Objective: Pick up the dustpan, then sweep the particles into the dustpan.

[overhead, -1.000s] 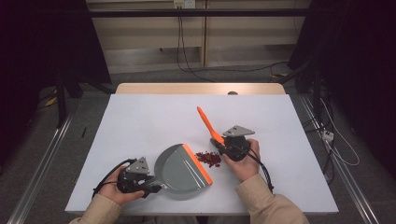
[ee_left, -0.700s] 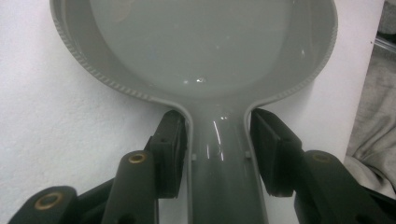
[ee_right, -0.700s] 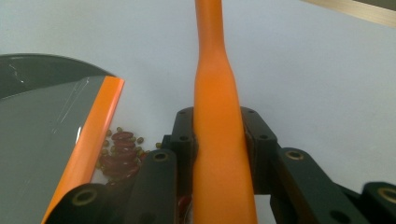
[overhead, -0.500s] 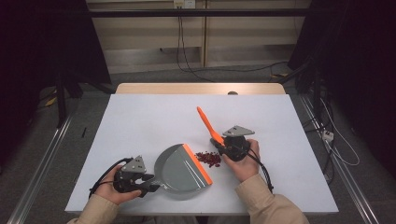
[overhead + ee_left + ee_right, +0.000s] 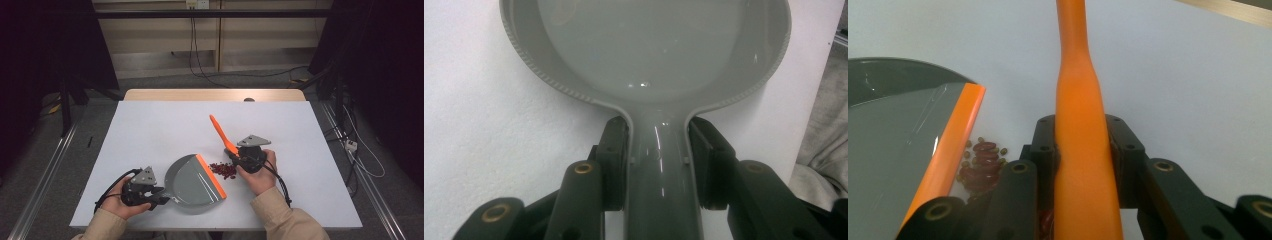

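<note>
The white table stands on a grey floor. Beyond it is a beige wall with black cables hanging down. Dark curtains hang on both sides.

left claw grips grey dustpan handle | right claw holds orange brush | red beans beside dustpan lip

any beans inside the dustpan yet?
No. In the high view the beans lie on the table just outside the orange lip of the dustpan, whose grey pan is bare.
</note>
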A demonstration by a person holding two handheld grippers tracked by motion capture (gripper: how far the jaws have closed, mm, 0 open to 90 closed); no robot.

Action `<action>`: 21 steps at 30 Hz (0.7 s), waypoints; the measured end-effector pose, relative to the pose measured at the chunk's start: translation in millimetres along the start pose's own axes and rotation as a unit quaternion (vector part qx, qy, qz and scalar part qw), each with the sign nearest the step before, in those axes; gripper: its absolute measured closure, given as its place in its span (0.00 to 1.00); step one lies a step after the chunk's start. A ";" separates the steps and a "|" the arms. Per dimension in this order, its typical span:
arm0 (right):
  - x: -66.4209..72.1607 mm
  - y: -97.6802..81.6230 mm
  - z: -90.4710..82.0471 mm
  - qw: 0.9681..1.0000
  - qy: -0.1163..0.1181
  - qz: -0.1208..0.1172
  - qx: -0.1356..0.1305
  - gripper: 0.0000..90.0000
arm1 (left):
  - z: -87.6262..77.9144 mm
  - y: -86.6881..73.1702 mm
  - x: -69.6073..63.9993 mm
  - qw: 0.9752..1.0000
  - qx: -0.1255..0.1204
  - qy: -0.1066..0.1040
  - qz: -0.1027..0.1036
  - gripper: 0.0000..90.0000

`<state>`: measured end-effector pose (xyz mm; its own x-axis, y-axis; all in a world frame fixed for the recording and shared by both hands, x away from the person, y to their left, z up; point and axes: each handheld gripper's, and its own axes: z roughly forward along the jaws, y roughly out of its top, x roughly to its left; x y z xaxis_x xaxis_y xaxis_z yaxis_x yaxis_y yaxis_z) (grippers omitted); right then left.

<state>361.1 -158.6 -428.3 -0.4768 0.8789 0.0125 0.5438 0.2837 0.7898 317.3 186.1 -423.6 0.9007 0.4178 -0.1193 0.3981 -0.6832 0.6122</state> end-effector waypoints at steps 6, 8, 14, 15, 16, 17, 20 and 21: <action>9.4 0.6 1.1 1.000 0.001 -0.001 0.002 0.78 | 0.3 0.4 0.9 1.000 0.000 -0.003 0.000 0.70; 11.2 0.7 1.7 1.000 0.002 -0.002 0.000 0.78 | 0.2 0.7 1.1 1.000 0.001 -0.003 0.000 0.70; 12.9 1.0 2.2 1.000 0.001 0.000 -0.001 0.78 | 0.1 1.0 1.7 1.000 0.003 -0.004 0.003 0.70; 13.1 1.0 2.2 1.000 0.001 -0.001 -0.001 0.78 | 0.1 1.0 1.7 1.000 0.003 -0.004 0.002 0.70; 13.5 1.0 2.2 1.000 0.001 -0.001 0.000 0.78 | 0.3 0.9 1.6 1.000 0.002 -0.004 0.001 0.70; 13.7 1.1 2.2 1.000 0.001 -0.001 0.000 0.78 | 0.3 1.0 1.8 1.000 0.002 -0.005 0.001 0.70; 14.0 1.0 2.4 1.000 0.002 0.001 -0.001 0.78 | 0.1 1.3 1.8 1.000 0.004 -0.005 0.002 0.70; 14.4 1.0 2.5 1.000 0.002 0.001 -0.001 0.78 | 0.0 1.3 1.8 1.000 0.005 -0.005 0.002 0.70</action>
<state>356.5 -144.7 -428.9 -0.4791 0.8776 0.0173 0.5437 0.2813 0.7908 319.4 185.9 -423.0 0.9035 0.4102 -0.1246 0.3969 -0.6905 0.6047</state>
